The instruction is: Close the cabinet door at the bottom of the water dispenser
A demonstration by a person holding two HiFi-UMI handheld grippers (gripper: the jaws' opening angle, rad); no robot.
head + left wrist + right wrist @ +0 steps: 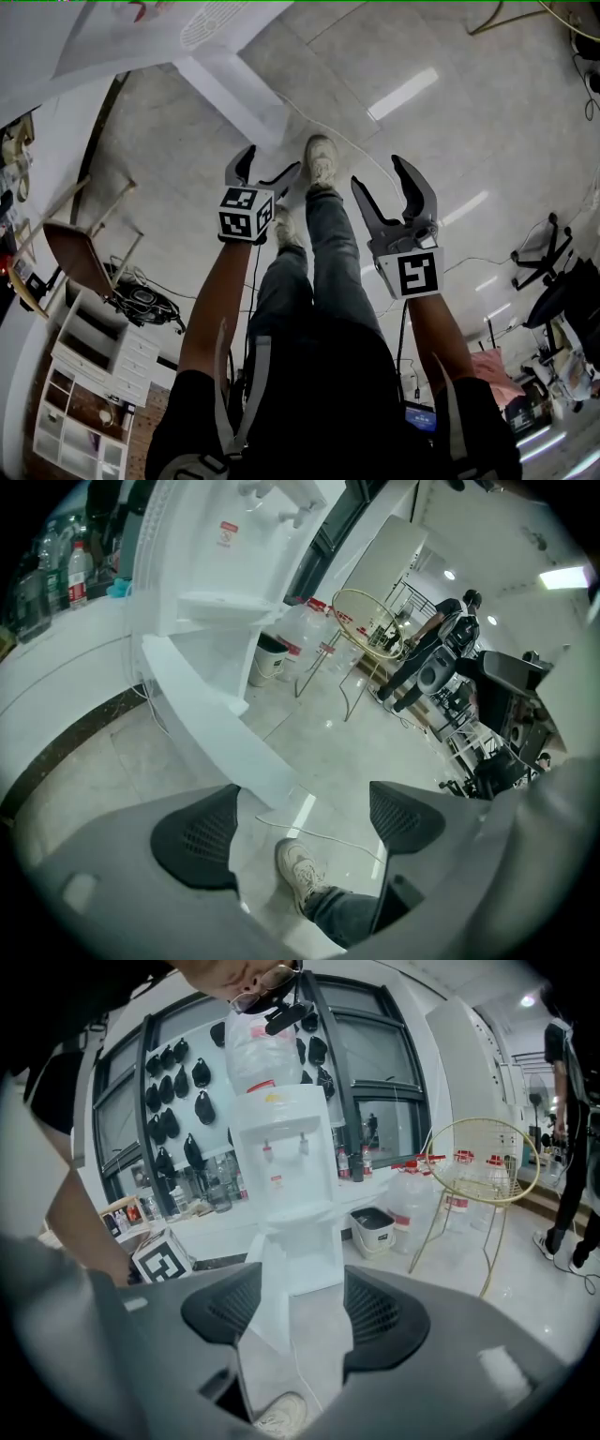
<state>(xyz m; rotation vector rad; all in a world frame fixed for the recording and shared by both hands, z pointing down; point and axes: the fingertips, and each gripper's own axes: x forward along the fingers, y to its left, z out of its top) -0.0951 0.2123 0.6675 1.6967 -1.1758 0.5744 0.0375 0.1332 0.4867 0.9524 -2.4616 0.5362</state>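
Note:
The white water dispenser (281, 1138), with a bottle on top, stands against a counter. Its bottom cabinet door (267, 1288) is swung open and juts out towards me; in the head view the door (234, 98) reaches over the floor ahead of my feet. My left gripper (270, 161) is open just short of the door's free end, which shows beside its left pad (197, 841) in the left gripper view. My right gripper (377, 171) is open too, to the right of the door, with nothing between its pads (380, 1312).
A gold wire chair (469, 1176), a small bin (375, 1227) and water jugs (412, 1204) stand right of the dispenser. A white cable (319, 832) runs over the floor by my shoe (300, 874). A wooden chair (80, 253) and white shelves (94, 366) are at the left.

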